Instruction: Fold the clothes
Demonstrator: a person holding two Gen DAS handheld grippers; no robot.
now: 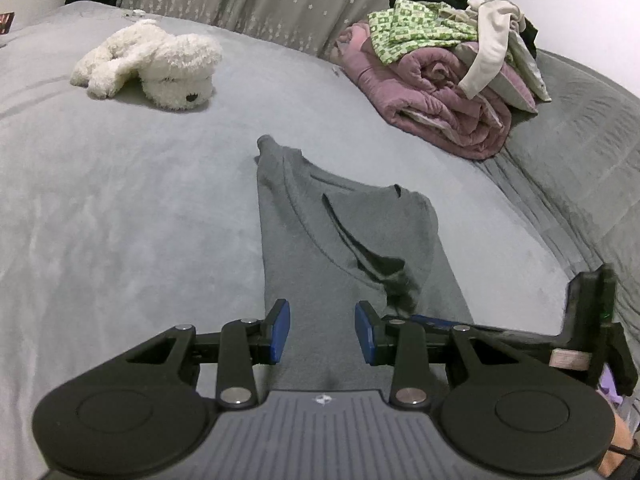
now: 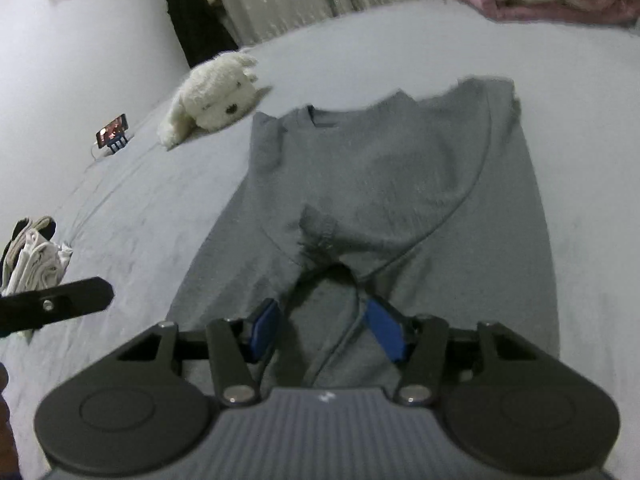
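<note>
A grey sweatshirt [image 1: 344, 240] lies on the grey bed, its sides folded in, neck end far from me. It also shows in the right wrist view [image 2: 384, 184]. My left gripper [image 1: 322, 330] is open and empty, just above the garment's near end. My right gripper [image 2: 326, 330] is open, its blue pads [image 2: 384, 330] on either side of a raised fold of the sweatshirt near the sleeve cuff [image 2: 316, 236]. The right gripper's body shows at the right of the left wrist view [image 1: 588, 320].
A white plush dog [image 1: 152, 66] lies at the far left of the bed [image 1: 120, 200]. A pile of clothes on a pink quilt [image 1: 444, 68] sits at the far right. A phone on a stand [image 2: 114, 132] and folded clothes [image 2: 32, 256] are at the left.
</note>
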